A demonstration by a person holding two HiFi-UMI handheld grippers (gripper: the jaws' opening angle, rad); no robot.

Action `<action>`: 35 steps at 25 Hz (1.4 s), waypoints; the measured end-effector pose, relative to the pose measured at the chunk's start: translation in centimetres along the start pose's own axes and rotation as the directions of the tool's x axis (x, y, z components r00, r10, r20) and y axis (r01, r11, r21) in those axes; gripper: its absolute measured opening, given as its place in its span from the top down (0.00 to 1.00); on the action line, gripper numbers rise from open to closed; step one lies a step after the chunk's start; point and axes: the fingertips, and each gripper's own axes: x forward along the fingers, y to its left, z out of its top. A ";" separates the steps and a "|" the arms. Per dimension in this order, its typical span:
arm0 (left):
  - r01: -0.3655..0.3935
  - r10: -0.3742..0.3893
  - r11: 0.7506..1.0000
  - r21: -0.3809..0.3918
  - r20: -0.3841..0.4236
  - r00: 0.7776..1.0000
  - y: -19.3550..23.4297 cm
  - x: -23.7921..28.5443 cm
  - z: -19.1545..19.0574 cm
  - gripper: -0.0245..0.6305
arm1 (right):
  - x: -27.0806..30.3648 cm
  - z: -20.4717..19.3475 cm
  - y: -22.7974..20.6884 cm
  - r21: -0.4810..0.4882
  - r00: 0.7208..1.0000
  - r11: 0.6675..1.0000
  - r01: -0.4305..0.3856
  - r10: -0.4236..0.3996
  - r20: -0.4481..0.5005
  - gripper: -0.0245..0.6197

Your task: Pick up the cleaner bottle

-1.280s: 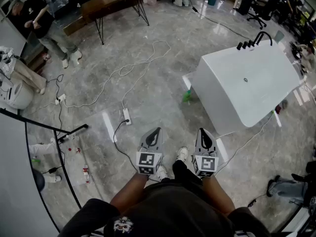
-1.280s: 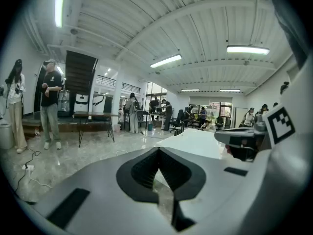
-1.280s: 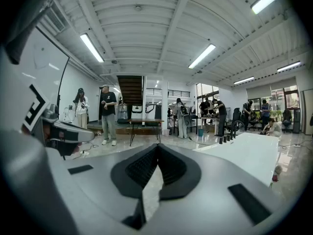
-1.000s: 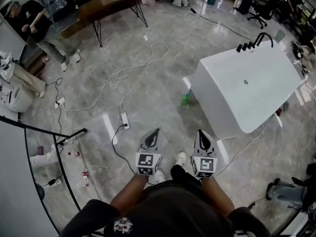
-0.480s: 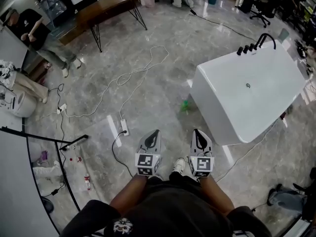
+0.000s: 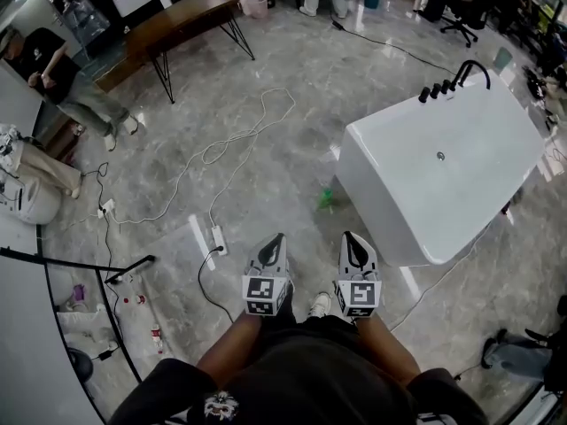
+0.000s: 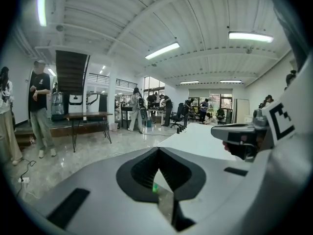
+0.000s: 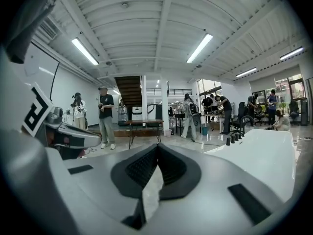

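Observation:
The cleaner bottle (image 6: 326,200) is a small green thing on the grey floor, close by the left corner of a white bathtub (image 6: 443,166). In the head view my left gripper (image 6: 275,240) and right gripper (image 6: 352,239) are held side by side above my feet, pointing toward the bottle and well short of it. Both are shut with nothing in them. In the left gripper view the left gripper (image 7: 158,151) has its jaws together, and the bottle (image 7: 155,187) shows as a green speck through the slit below them. The right gripper (image 8: 157,147) also shows its jaws meeting.
White cables (image 6: 239,140) and a power strip (image 6: 215,235) lie on the floor ahead and to the left. A wooden table (image 6: 182,16) stands far back, with a person (image 6: 62,78) near it. A black-framed glass panel (image 6: 106,299) is at my left.
I have stepped forward: the bottle and bathtub have drifted down the head view, nearer to both grippers. The grippers stay shut and side by side.

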 end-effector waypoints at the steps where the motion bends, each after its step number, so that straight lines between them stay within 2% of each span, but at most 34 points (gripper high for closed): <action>1: 0.009 -0.009 1.000 -0.002 0.002 1.000 0.2 0.5 0.2 0.95 | 0.5 0.2 -0.1 -0.004 1.000 1.000 0.004 -0.004 0.000 0.94; 6: 0.073 -0.072 0.997 -0.008 0.020 0.997 2.2 3.8 1.6 0.95 | 4.0 0.6 -0.2 -0.018 0.999 0.999 0.047 -0.047 -0.003 0.94; 12: 0.145 -0.145 0.989 0.017 -0.002 0.989 5.8 9.1 2.8 0.95 | 9.4 1.3 -0.6 -0.002 0.995 0.995 0.100 -0.100 -0.017 0.94; 16: 0.174 -0.174 0.985 0.002 -0.020 0.985 7.9 12.7 3.5 0.95 | 12.8 1.2 -1.4 0.009 0.991 0.992 0.130 -0.129 -0.038 0.94; 21: 0.238 -0.237 0.971 0.016 -0.044 0.971 9.6 16.6 3.3 0.95 | 16.2 0.8 -2.5 0.017 0.981 0.982 0.190 -0.190 -0.047 0.94; 28: 0.279 -0.274 0.955 0.100 -0.059 0.960 11.0 21.8 3.7 0.95 | 18.7 0.6 -4.8 0.039 0.961 0.961 0.273 -0.271 -0.055 0.94; 32: 0.294 -0.288 0.952 0.088 -0.069 0.955 10.1 23.4 4.6 0.95 | 19.5 -0.2 -5.7 0.065 0.960 0.960 0.273 -0.267 -0.081 0.94; 35: 0.289 -0.284 0.955 0.068 -0.076 0.956 9.2 24.6 3.8 0.95 | 20.0 -1.2 -6.8 0.075 0.962 0.962 0.262 -0.255 -0.095 0.94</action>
